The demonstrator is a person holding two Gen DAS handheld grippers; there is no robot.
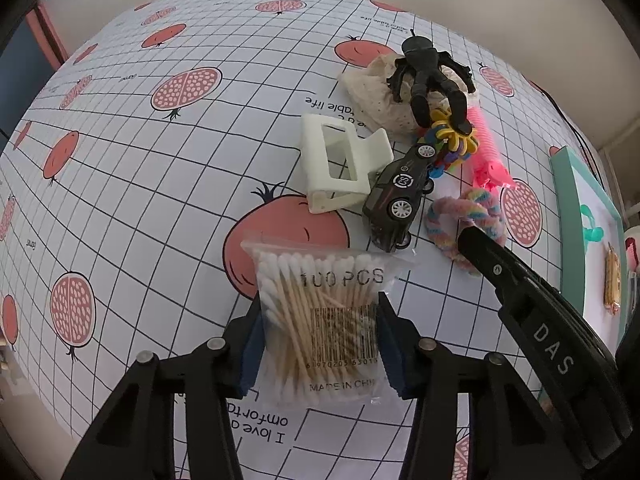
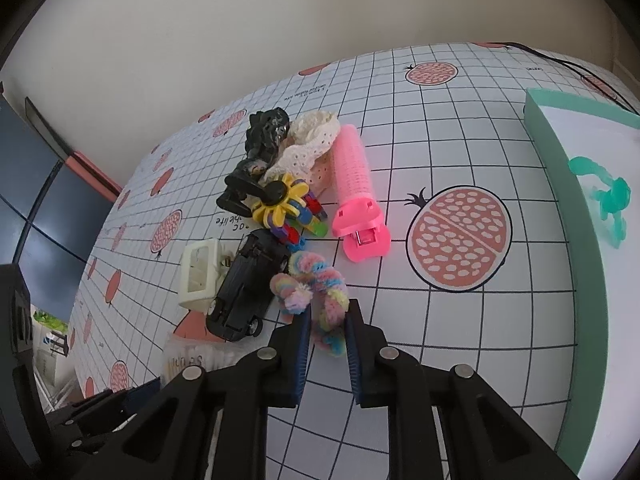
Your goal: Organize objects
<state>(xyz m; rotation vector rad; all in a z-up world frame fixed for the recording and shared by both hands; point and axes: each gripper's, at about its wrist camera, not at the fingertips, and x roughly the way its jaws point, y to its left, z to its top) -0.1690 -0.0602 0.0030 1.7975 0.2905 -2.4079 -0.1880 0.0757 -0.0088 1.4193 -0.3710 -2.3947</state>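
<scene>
Cotton swab bag [image 1: 320,320] upright between left hand-held gripper [image 1: 318,344] pads, swabs lengthwise

swab bag [image 1: 320,320] clear, flat, in left tongs [image 1: 318,344] | rainbow scrunchie [image 2: 316,296] in right tongs [image 2: 327,344]

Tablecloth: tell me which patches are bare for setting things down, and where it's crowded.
Bare: the tablecloth between the pink roller and the green box, and the wide stretch left of the white clip. Crowded: the cluster of clip, toy car, black figure, lace cloth and fuzzy ring.
</scene>
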